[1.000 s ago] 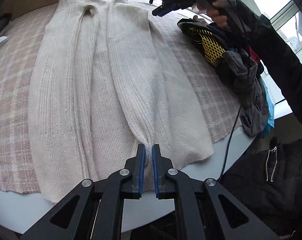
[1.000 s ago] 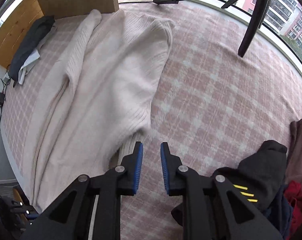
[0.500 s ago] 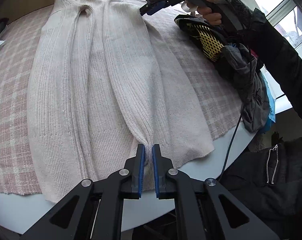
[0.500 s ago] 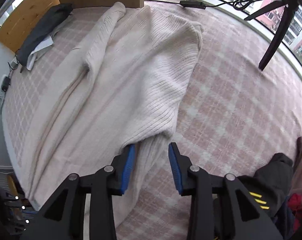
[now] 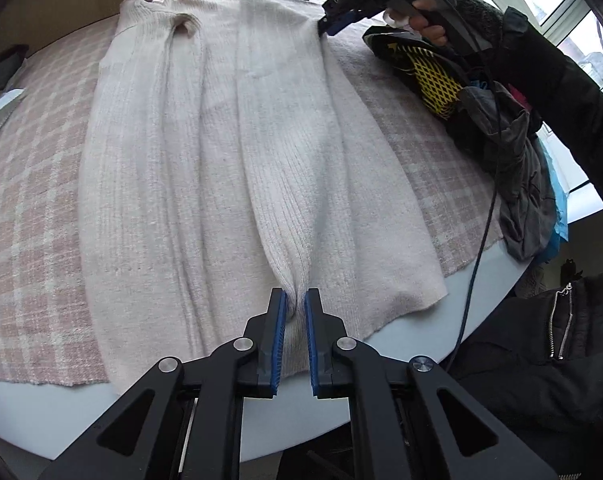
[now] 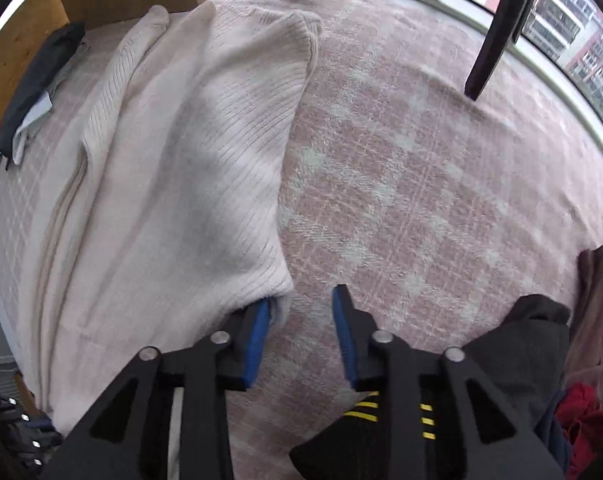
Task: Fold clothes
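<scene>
Pink plaid cloth [image 6: 421,200] beneath window [image 6: 561,40]

A round white table [image 5: 29,412] carries a pink-and-white checked woven cloth [image 5: 25,208] that covers most of its top, leaving a bare white strip along the near edge. On the cloth a cream ribbed knit sweater [image 5: 161,168] lies flat and lengthwise, its hem reaching the near edge. At the right edge sits a heap of dark clothes [image 5: 513,168], one piece with yellow mesh. By the left edge lies a dark folded garment [image 6: 41,80].
</scene>
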